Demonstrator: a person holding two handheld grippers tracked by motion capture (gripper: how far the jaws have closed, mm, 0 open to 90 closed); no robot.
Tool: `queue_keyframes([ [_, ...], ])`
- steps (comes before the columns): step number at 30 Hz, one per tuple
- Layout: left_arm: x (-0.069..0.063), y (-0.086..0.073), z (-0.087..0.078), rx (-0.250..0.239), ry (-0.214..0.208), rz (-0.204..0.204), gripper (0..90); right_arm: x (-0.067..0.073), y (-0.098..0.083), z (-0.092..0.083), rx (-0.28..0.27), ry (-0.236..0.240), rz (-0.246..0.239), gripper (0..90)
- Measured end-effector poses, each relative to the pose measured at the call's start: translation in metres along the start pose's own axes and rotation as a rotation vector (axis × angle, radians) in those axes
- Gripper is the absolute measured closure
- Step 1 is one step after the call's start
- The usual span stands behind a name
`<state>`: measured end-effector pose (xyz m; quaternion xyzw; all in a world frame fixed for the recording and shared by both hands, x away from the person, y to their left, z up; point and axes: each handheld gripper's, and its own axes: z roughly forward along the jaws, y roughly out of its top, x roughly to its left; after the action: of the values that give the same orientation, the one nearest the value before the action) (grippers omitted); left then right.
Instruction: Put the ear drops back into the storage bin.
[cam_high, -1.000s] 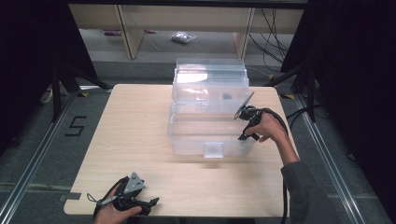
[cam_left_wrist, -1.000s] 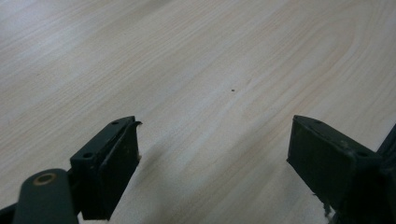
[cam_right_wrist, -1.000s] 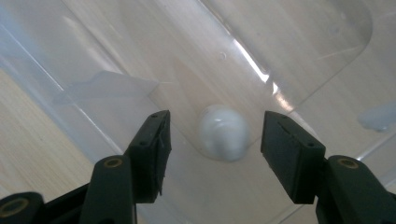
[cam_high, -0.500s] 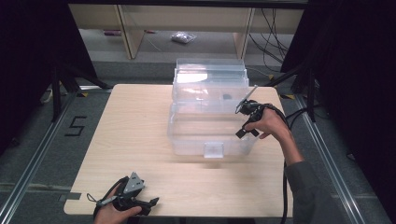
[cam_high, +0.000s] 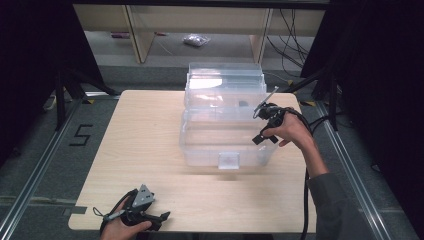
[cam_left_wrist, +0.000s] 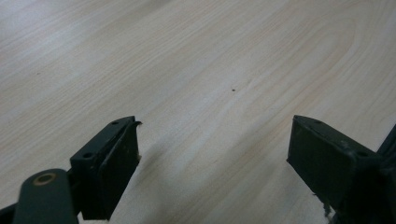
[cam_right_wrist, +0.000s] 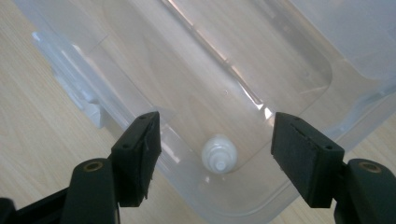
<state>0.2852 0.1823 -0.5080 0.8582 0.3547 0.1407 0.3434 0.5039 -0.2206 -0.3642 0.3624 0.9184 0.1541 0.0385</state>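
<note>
A small white bottle (cam_right_wrist: 218, 154) lies in a corner of the clear plastic bin (cam_high: 200, 150), seen cap-end on (its label side is hidden). The bin sits toward the far edge of the bench (cam_high: 145, 130), its hinged lid (cam_high: 225, 80) standing open at the back. Your right gripper (cam_right_wrist: 215, 154) hangs over the bin's right end, jaws spread wide with the bottle between them but untouched. Your left gripper (cam_left_wrist: 212, 154) rests at the bench's near left corner, jaws released over bare wood
</note>
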Motion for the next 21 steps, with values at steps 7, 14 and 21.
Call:
queue_keyframes([
  [7,0.0,0.0,-0.001,0.005,-0.007,0.006,15.9,0.006,-0.005,-0.01,-0.029,0.007,-0.005,33.9],
  [14,0.001,0.0,-0.001,0.013,-0.005,0.015,15.9,0.014,-0.01,-0.019,-0.076,0.006,-0.032,30.4],
  [21,0.002,0.0,-0.002,0.02,-0.001,0.019,15.9,0.024,-0.018,-0.023,-0.118,0.009,-0.04,26.5],
])
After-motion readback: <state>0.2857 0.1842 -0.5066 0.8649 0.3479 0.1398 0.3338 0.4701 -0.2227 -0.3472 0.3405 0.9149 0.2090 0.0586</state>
